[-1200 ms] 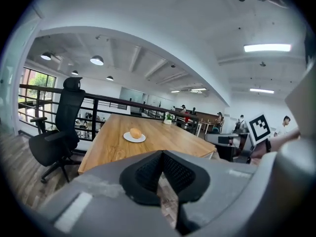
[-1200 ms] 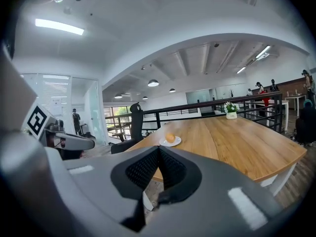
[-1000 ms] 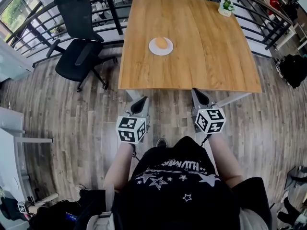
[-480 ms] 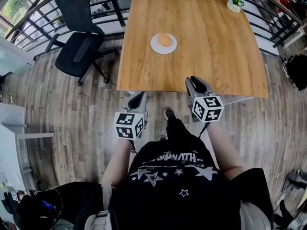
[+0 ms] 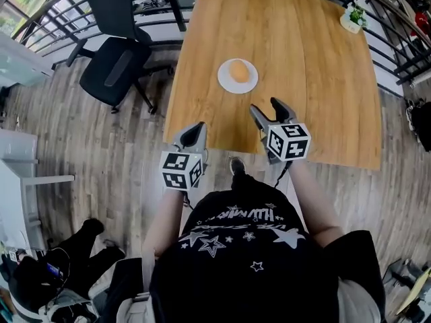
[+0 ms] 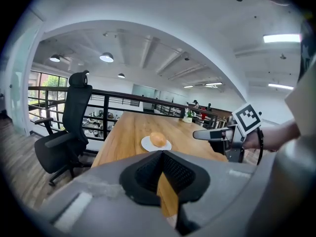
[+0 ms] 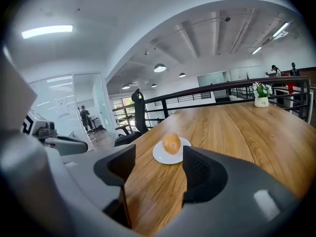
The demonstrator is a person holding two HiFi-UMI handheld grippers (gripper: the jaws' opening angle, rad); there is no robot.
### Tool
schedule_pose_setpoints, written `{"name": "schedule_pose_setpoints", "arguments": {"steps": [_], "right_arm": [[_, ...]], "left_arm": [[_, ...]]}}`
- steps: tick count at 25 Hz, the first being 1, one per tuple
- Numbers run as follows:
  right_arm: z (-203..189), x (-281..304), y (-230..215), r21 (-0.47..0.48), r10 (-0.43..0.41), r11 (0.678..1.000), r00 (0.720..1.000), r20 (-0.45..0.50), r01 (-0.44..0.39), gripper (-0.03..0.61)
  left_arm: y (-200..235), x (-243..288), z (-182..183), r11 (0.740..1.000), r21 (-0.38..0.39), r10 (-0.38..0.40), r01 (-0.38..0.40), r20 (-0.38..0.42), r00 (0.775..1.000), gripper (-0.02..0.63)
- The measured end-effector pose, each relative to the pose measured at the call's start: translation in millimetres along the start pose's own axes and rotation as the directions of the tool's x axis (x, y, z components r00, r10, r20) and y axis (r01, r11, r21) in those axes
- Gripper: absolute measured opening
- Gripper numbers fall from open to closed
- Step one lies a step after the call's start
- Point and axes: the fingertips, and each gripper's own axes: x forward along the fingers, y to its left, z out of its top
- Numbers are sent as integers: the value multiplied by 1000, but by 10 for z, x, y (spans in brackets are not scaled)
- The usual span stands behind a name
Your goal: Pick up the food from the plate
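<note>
Fingers (image 7: pixel 200 174) of your right gripper (image 5: pixel 264 106) just spread, empty, nearing the bun (image 5: pixel 238 70) for pickup; left gripper (image 5: pixel 195 130) clenched.

Nothing here reads clearly to me: the white lettering on my black shirt (image 5: pixel 246 268) is too blurred (just a smear from above).

1. Desk (image 5: pixel 303 79): light wood top, rounded corners, stands on a wood-plank floor (image 5: pixel 101 153).
2. White round plate (image 5: pixel 237 89) sits flat on the desk's near-left part, clear of the edges.
3. Small potted plant (image 5: pixel 352 17) in a white pot at the far right corner, well apart from the plate.
</note>
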Motion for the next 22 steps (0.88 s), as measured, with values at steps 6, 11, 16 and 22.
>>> {"name": "schedule_pose_setpoints", "arguments": {"steps": [6,11,16,22], "right_arm": [[89,477,-173,2,40,999,996,-78,-40,315],[117,829,-247,-11,76,997,991,-109,-78,319],[94,1174,-319,-41,91,994,985,-149,-98,318],[-41,1558,-411,-67,41,996,983,-178,-53,398]], "left_arm": [[251,256,161,998,-15,64,-64,-3,998,2],[418,448,222,994,-19,107,-107,-15,994,2],[549,629,278,990,-30,137,-138,-33,990,2],[681,770,209,983,-62,169,-172,-62,984,2]]}}
